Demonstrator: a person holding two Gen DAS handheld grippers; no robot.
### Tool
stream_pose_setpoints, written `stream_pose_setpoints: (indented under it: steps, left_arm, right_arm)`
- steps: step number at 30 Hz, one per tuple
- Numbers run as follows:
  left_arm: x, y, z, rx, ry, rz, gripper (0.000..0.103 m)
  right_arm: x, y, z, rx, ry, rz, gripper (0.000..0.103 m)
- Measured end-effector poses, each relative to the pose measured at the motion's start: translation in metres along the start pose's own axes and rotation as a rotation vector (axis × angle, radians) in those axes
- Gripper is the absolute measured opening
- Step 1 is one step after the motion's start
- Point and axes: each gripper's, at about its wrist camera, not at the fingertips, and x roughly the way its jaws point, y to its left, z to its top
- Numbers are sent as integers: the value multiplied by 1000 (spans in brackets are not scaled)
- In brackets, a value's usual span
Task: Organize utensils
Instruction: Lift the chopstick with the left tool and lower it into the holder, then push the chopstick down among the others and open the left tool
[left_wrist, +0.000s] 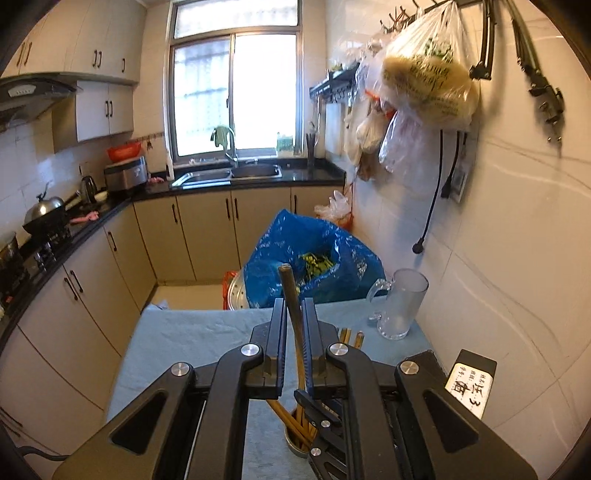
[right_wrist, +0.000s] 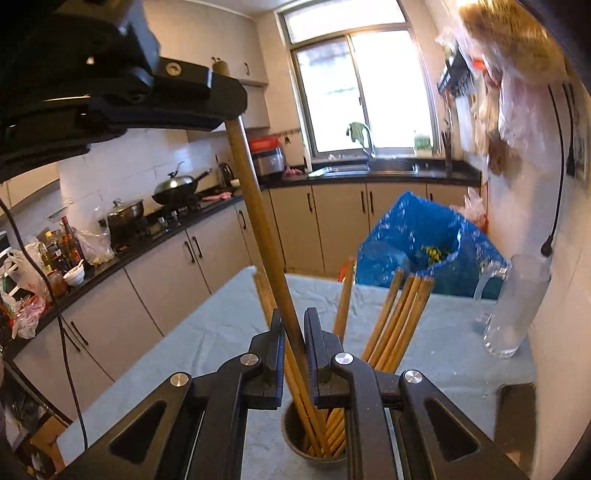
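While the cloth-covered table (right_wrist: 207, 332) carries the metal cup (right_wrist: 295, 448) of chopsticks (right_wrist: 402, 317), both grippers, angled downward, pinch one chopstick (right_wrist: 266, 258): right gripper (right_wrist: 294, 328) low, left gripper (left_wrist: 294, 317) near its top.

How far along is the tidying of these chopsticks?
Done: most chopsticks already stand in the metal cup on the table. In hand: both tongs, left and right, grip one chopstick. Left: nothing loose shows on the cloth.
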Motion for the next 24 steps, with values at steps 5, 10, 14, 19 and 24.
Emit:
stream_pose_setpoints:
  steps: [5,10,14,19,24]
  left_arm:
    - [26,-5,-10,0,71,-4,0]
    - [36,-4,-22,-2,96,4,0]
    - [38,-1,-30,-12,107,8,0]
    - [38,8,-37,-42,116,9,0]
    - [34,23,-40,-97,106,12,0]
  right_arm:
    - [12,-20,-8,69,22,11,8]
    - [17,-35,-15,139,41,25,7]
    - [18,-38,-22,149,55,25,7]
    - [18,-40,-29,164,67,21,7]
    - [8,-37,-34,168,48,17,7]
